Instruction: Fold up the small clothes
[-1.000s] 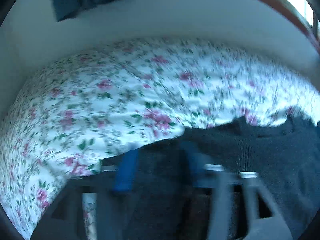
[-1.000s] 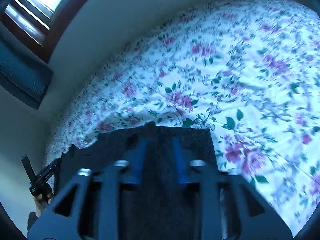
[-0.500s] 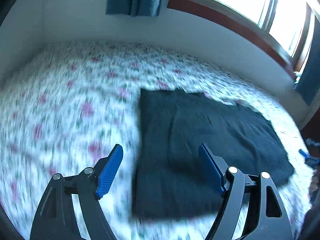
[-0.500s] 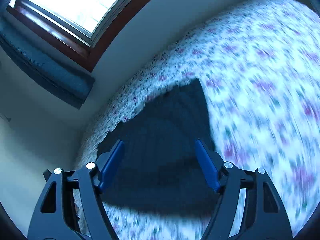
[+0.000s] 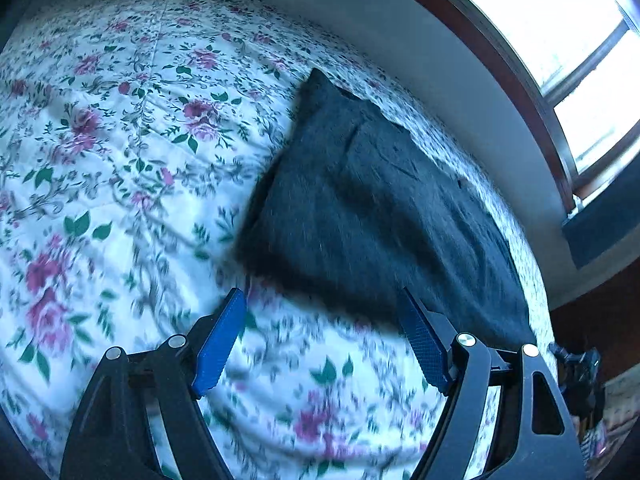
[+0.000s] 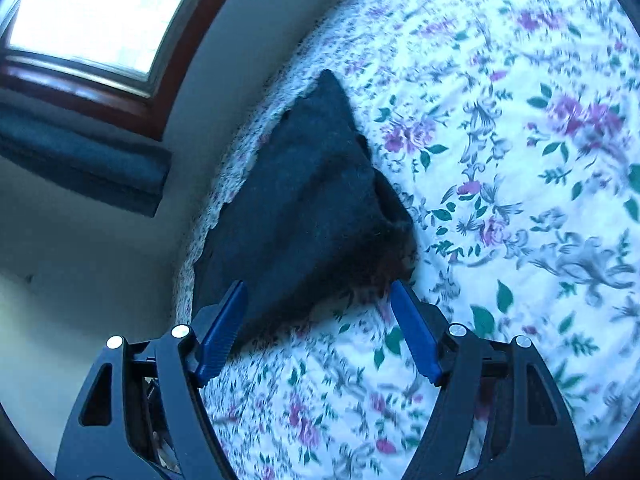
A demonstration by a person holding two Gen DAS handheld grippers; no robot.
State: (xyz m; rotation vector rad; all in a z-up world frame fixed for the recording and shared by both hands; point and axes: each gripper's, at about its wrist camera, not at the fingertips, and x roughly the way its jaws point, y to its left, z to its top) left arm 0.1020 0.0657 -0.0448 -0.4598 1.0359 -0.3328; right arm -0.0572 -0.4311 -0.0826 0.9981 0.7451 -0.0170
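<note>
Dark garment (image 5: 372, 216) flat on floral bedspread (image 5: 120, 160), near wall-side edge; long axis runs 11 to 4 o'clock. Left gripper (image 5: 324, 340) and right gripper (image 6: 318, 328): jaws apart, empty, above bedspread.

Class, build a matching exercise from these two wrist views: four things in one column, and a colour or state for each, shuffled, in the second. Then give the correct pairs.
Column 1
1. dark garment
2. bedspread
3. left gripper
4. window frame

Column 2
A. white with a pink floral print
B. reddish-brown wood
C. open, holding nothing
D. lying folded on the bed near the wall

Pairs: 1-D, 2-A, 3-C, 4-B

The right gripper is also open and empty.
</note>
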